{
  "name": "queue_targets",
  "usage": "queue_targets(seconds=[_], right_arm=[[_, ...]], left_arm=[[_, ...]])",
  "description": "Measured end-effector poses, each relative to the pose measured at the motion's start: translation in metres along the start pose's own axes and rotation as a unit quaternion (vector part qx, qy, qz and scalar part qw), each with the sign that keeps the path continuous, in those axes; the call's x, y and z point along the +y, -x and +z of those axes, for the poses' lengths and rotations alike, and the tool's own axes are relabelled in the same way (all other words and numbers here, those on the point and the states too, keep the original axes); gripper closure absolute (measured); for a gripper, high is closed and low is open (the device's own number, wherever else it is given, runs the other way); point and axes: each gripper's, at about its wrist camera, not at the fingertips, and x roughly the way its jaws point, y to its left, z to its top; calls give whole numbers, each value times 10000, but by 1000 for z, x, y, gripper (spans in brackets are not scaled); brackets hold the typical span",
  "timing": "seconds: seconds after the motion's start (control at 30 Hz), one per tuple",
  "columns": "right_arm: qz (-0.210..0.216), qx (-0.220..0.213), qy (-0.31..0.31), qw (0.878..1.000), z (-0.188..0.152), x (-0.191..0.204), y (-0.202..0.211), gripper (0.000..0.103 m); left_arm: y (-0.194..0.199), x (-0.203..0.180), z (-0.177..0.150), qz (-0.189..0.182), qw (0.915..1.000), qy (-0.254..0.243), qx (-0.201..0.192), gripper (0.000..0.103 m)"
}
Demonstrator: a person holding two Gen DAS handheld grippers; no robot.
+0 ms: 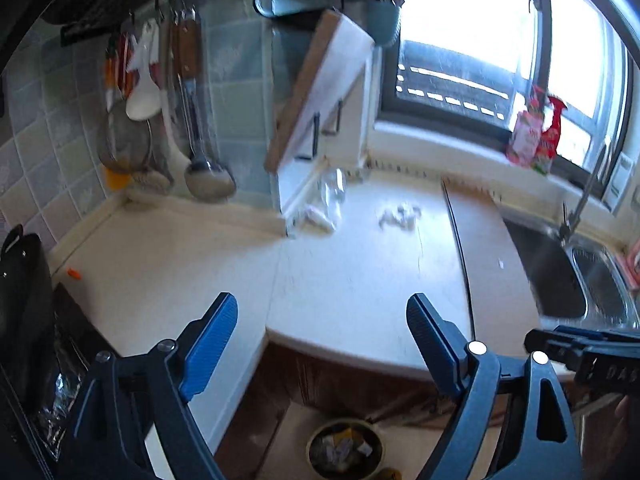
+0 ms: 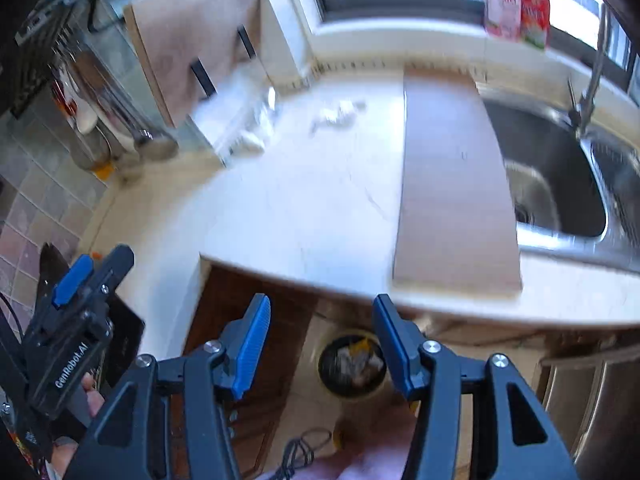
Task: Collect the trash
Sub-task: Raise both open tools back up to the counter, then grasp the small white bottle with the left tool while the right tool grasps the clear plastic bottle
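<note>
Trash, some crumpled white paper (image 1: 400,216), lies far back on the table (image 1: 352,280), well apart from both tongs. The left tongs (image 1: 322,316) stand wide and empty; the right tongs (image 2: 322,316) stand half open, also empty, above the bin (image 2: 352,364) on the floor. The reach is long, so light scraps may slip.

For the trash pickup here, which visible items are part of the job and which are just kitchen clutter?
Part of the job:
- crumpled white scraps on the counter
- clear plastic wrapper by the cabinet
- small orange bit near the counter's edge
- trash bin on the floor, already holding waste
- left tool and right tool, both open and empty

Just lying about:
- hanging utensils
- sink
- red packets on the windowsill
</note>
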Motion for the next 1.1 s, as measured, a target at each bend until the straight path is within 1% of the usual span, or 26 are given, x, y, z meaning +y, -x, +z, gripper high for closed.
queue_targets(seconds=[0.17, 0.2, 0.3, 0.33, 0.4, 0.5, 0.53, 0.6, 0.7, 0.77, 0.8, 0.83, 0.87, 0.9, 0.97, 1.1], right_arm=[[182, -408, 126, 9989, 72, 0, 18, 49], [224, -460, 149, 9986, 85, -1, 20, 49], [437, -602, 230, 9970, 139, -3, 14, 46], [487, -629, 249, 9965, 153, -6, 9, 43], [600, -652, 310, 9956, 188, -7, -11, 40], [740, -536, 515, 9945, 227, -9, -50, 37], [770, -431, 606, 9943, 241, -10, -72, 37], [856, -165, 725, 9935, 260, -11, -113, 37], [1012, 152, 875, 9909, 277, -9, -172, 37], [1282, 421, 845, 9872, 286, -6, -209, 37], [1369, 493, 805, 9861, 289, -4, -225, 37], [1456, 559, 782, 9847, 292, -2, -240, 37], [1527, 614, 767, 9834, 294, 1, -252, 37], [1596, 658, 766, 9820, 297, 5, -265, 37], [1700, 784, 831, 9788, 299, 18, -293, 37], [1815, 1012, 883, 9742, 296, 40, -338, 37]], left_arm=[[0, 7, 41, 190, 9985, 269, -427, 11], [0, 6, 45, 255, 9980, 285, -497, 10], [-15, 3, 66, 583, 9952, 342, -710, 8], [-23, 0, 71, 701, 9940, 376, -751, 7], [-42, -5, 79, 920, 9919, 461, -742, 7], [-83, -15, 87, 1249, 9889, 559, -585, 7], [-98, -18, 89, 1345, 9876, 624, -518, 7], [-124, -23, 89, 1469, 9849, 790, -455, 7], [-170, -28, 87, 1711, 9786, 1069, -398, 7], [-196, -30, 84, 1891, 9745, 1172, -303, 7], [-210, -29, 83, 1956, 9721, 1274, -229, 9], [-223, -27, 82, 1934, 9714, 1372, -146, 11], [-234, -25, 82, 1931, 9702, 1459, -67, 16], [-241, -23, 81, 1959, 9689, 1515, -14, 19], [-255, -18, 80, 2045, 9650, 1640, 34, 19], [-265, -9, 80, 2193, 9577, 1860, -76, 20]])
